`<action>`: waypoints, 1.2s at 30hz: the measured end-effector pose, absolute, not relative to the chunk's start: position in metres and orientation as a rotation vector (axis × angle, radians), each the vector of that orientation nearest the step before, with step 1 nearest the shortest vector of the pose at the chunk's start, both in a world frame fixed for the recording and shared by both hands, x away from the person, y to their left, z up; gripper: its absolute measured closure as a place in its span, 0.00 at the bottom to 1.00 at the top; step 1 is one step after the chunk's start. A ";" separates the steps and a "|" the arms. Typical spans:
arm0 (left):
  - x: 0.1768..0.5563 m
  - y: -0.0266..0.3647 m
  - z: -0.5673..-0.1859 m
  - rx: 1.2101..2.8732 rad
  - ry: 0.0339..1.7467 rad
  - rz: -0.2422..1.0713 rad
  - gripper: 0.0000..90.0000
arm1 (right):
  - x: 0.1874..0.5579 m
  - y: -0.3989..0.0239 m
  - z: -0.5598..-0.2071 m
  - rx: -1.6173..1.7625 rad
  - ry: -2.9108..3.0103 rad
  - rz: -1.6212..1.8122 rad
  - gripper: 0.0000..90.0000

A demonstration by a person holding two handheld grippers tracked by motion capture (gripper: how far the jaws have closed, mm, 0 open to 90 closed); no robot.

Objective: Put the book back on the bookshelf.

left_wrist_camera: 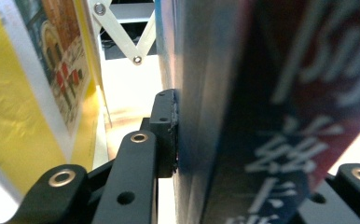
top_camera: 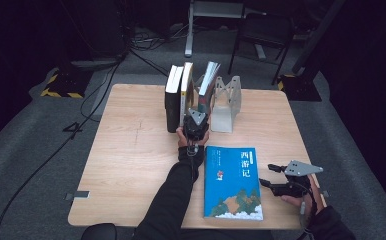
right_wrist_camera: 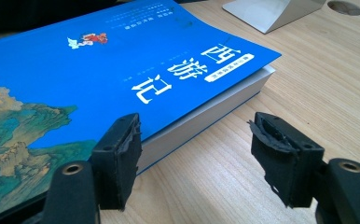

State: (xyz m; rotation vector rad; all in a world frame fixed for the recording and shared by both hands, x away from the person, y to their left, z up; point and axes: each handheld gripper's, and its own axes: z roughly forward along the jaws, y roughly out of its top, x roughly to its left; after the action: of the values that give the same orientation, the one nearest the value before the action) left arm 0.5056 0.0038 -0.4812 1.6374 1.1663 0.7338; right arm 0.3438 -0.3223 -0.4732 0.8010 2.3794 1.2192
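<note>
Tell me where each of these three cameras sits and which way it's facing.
High view: above the person's side, looking forward and down on the table; both forearms, left gripper, right gripper.
Left gripper view: rides the left gripper, looking along jaws clamped on an upright dark book in the rack.
Right gripper view: rides the right gripper, looking low across the table at the flat blue book, jaws open.
Shared: the high and right gripper views both show the blue book.
</note>
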 end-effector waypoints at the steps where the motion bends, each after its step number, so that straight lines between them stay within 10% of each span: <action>1: 0.506 0.004 -0.481 1.637 1.166 0.734 0.79 | 0.343 -0.323 -0.473 0.800 2.378 1.221 0.37; 22: 0.497 0.009 -0.479 1.821 1.135 0.660 0.68 | 0.344 -0.329 -0.467 0.793 2.325 1.235 0.41; 36: 0.496 -0.004 -0.489 1.875 1.175 0.649 0.77 | 0.343 -0.325 -0.467 0.772 2.342 1.188 0.41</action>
State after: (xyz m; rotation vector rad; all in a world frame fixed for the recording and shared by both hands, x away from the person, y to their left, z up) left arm 0.4960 -0.0039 -0.4887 1.8745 1.1751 0.6487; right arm 0.3430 -0.3248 -0.4671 0.7724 2.3419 1.1885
